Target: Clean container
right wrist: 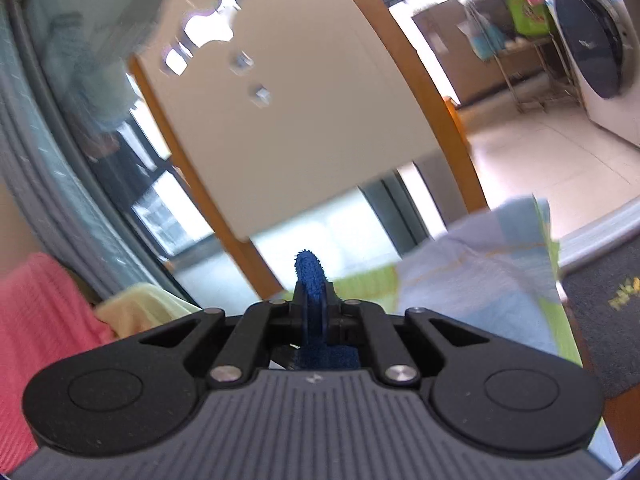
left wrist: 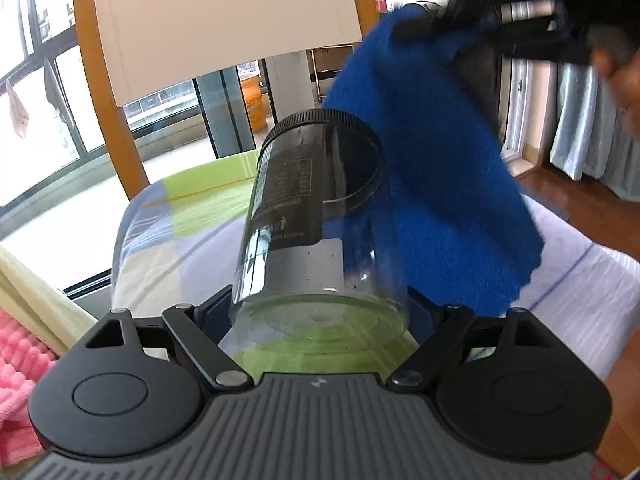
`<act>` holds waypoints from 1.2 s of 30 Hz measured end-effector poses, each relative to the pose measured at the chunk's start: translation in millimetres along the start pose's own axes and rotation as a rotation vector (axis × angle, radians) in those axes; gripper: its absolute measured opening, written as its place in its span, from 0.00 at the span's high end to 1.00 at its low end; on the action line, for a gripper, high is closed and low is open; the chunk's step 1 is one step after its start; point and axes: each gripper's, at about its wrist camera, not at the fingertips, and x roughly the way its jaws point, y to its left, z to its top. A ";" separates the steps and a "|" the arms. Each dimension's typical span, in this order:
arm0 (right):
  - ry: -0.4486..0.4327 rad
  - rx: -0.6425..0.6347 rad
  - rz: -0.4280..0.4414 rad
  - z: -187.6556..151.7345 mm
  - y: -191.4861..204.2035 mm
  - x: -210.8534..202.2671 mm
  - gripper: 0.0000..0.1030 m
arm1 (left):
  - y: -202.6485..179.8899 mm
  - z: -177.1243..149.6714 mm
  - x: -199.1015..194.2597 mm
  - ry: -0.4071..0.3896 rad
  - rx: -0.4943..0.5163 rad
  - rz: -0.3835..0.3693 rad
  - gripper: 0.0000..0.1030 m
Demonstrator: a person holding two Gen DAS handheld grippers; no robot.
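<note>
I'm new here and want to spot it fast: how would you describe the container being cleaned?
Start at the bed with the green and blue checked sheet. Above it the left claw grips a clear jar lying tilted, mouth away. Its black threaded rim and dark printed label distinguish it from the fuzzy blue cloth hanging beside it.

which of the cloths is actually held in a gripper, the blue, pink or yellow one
The blue cloth: the right gripper is shut on its edge, so it hangs beside the jar. The pink cloth and yellow cloth lie untouched.
</note>
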 end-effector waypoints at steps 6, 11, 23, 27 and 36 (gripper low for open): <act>0.005 -0.151 0.235 2.1 40.5 -41.6 0.95 | -8.2 -14.4 -20.4 0.001 0.063 0.030 0.18; 0.213 -0.131 0.316 -38.8 46.1 -5.2 0.95 | -9.6 -22.1 -22.1 0.009 0.081 0.046 0.18; 0.316 -0.087 0.343 -80.0 31.6 48.6 1.00 | -6.0 -27.1 -16.9 0.006 0.062 0.035 0.18; 0.302 -0.064 0.326 -78.0 20.6 61.9 1.00 | -2.6 -24.4 -13.1 0.012 0.040 0.036 0.18; 0.269 -0.013 0.286 -73.5 -4.1 91.9 1.00 | -1.1 -24.1 -8.6 0.012 0.037 0.039 0.18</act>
